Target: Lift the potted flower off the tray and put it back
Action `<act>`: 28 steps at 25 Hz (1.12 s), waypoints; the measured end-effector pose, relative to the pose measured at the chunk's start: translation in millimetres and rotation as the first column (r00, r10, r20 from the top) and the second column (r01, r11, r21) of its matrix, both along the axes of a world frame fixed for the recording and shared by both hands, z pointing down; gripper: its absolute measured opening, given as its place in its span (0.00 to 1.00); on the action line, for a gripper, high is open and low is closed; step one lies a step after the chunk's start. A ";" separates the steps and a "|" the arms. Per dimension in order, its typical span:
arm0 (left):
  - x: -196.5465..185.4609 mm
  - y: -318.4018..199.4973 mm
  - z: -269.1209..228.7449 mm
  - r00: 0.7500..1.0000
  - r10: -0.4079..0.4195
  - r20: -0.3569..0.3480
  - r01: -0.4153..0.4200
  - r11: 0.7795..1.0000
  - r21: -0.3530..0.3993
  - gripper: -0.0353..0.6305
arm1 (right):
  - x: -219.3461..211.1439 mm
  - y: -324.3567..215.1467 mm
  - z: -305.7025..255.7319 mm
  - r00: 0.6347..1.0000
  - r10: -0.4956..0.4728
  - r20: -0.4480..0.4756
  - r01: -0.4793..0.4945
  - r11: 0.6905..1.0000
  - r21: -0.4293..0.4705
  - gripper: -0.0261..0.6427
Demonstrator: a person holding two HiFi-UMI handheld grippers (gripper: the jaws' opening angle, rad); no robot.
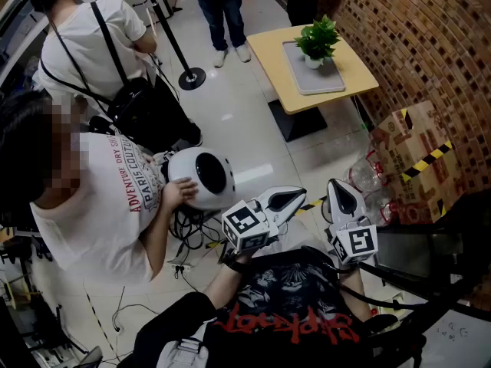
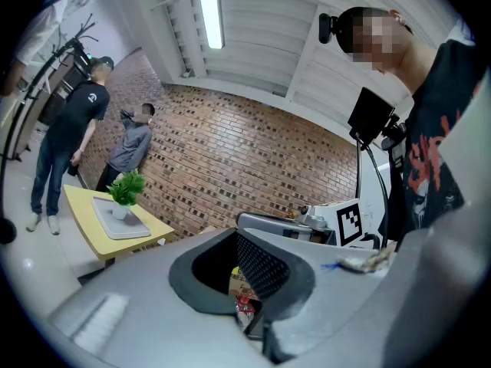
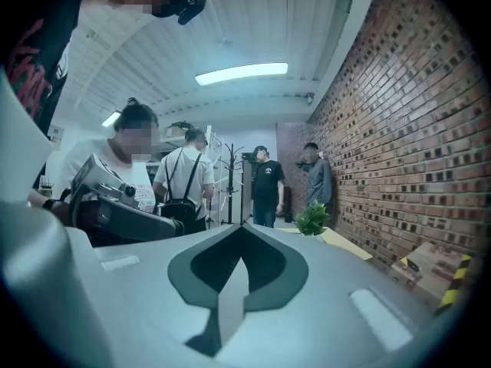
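The potted flower (image 1: 318, 40), green leaves in a small white pot, stands on a grey tray (image 1: 305, 77) on a yellow table (image 1: 353, 69) far ahead by the brick wall. In the left gripper view the flower (image 2: 126, 189) and tray (image 2: 115, 225) sit small at the left. The right gripper view shows the flower (image 3: 312, 218) in the distance. My left gripper (image 1: 301, 194) (image 2: 235, 233) and right gripper (image 1: 336, 183) (image 3: 242, 228) are held close to my chest, side by side, far from the table. Both have their jaws together with nothing between them.
A person in a white T-shirt at my left holds a round white device (image 1: 201, 176). Another with a black backpack (image 1: 146, 110) stands behind. A stanchion base (image 1: 191, 77) and cables (image 1: 188, 232) lie on the floor. Cardboard boxes (image 1: 410, 156) lean on the wall. Two people (image 1: 222, 6) stand beyond the table.
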State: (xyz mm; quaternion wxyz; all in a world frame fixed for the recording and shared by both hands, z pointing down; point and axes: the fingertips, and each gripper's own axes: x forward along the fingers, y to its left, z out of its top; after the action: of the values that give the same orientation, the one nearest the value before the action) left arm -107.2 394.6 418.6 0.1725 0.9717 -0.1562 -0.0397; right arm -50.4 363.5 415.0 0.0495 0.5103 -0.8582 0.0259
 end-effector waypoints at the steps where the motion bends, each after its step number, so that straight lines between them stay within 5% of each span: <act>1: 4.6 -11.1 0.9 1.000 -0.001 -0.003 0.001 1.000 -0.003 0.06 | 4.8 -12.9 1.6 1.000 0.000 0.001 0.000 1.000 -0.003 0.04; 16: 127.9 -276.9 12.4 0.997 -0.052 0.048 0.053 0.999 -0.011 0.06 | 116.4 -320.1 79.2 0.999 0.019 0.027 -0.018 0.999 -0.039 0.05; 20: 145.8 -332.1 8.4 0.995 -0.077 0.071 0.077 0.997 0.004 0.06 | 126.6 -404.7 134.6 1.000 -0.010 -0.018 0.007 0.993 -0.121 0.33; 25: 143.4 -373.1 20.8 0.988 -0.066 0.142 0.071 0.997 -0.032 0.06 | 124.4 -518.7 229.8 0.998 -0.029 -0.050 0.013 0.958 -0.286 0.86; 28: 132.9 -399.8 27.3 0.984 -0.059 0.169 0.069 0.996 -0.056 0.06 | 113.2 -583.3 276.7 0.996 -0.040 -0.078 0.009 0.933 -0.359 0.92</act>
State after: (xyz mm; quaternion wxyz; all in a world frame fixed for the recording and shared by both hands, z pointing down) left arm 25.7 -5.2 446.0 0.1873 0.9603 -0.2025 0.0412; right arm 62.8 -219.8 691.7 0.1783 0.4827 -0.8424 0.1599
